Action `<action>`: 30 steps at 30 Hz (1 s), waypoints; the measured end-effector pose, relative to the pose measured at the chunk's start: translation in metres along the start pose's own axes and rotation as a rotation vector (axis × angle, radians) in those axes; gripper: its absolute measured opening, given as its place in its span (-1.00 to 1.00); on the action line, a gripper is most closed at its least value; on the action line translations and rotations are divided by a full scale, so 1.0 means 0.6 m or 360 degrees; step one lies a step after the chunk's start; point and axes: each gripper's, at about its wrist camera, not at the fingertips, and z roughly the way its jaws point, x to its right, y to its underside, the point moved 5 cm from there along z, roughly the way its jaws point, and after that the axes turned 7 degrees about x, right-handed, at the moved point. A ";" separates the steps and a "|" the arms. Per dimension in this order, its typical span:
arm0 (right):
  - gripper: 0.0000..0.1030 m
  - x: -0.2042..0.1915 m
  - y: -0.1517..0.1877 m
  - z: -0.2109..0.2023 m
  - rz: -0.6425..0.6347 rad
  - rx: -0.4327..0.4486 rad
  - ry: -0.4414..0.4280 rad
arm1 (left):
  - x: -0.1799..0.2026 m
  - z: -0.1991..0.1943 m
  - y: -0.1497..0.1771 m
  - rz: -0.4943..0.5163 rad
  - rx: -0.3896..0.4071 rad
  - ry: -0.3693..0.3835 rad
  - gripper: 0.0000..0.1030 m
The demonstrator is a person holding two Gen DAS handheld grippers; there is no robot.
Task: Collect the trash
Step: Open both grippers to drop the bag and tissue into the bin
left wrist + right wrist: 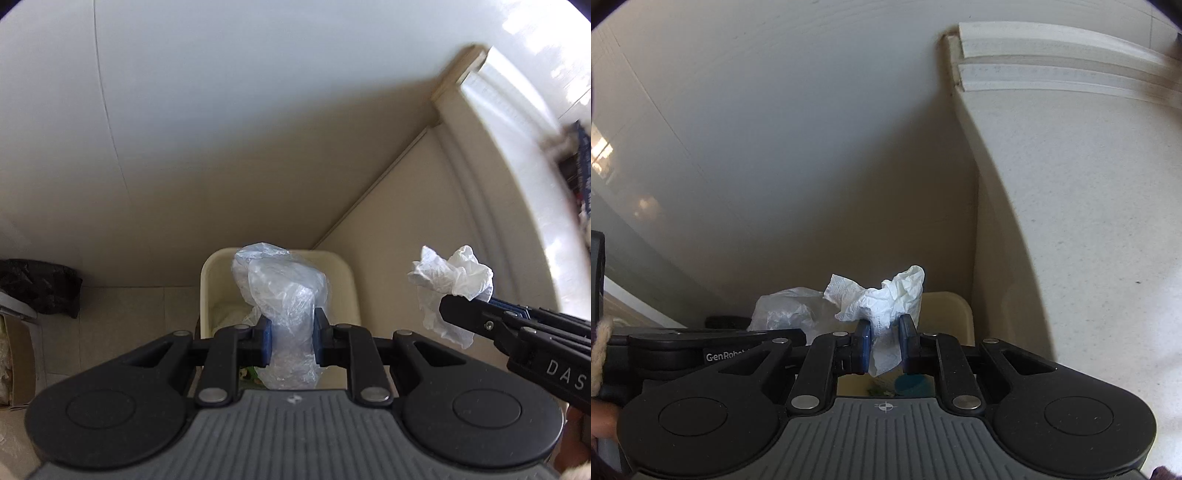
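The left gripper (291,341) was clamped on a crumpled clear plastic bag (284,291), held directly over the cream rectangular plastic bin (345,280) standing by the wall. Just beside it, the right gripper (884,345) pinched a crumpled white paper tissue (882,299), near the bin's edge, above the tiled floor.
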 end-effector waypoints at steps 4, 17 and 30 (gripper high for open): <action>-0.71 -0.009 0.012 0.034 -0.0050 -0.0085 0.0023 | -0.003 0.028 0.008 0.0019 -0.0031 -0.0009 -0.65; -0.68 -0.019 0.023 0.109 -0.0212 -0.0251 0.0120 | -0.003 0.093 0.009 0.0017 -0.0090 -0.0021 -0.61; -0.12 -0.039 0.039 0.076 -0.0181 -0.0261 0.0103 | -0.014 0.102 0.009 -0.0036 -0.0057 -0.0031 0.27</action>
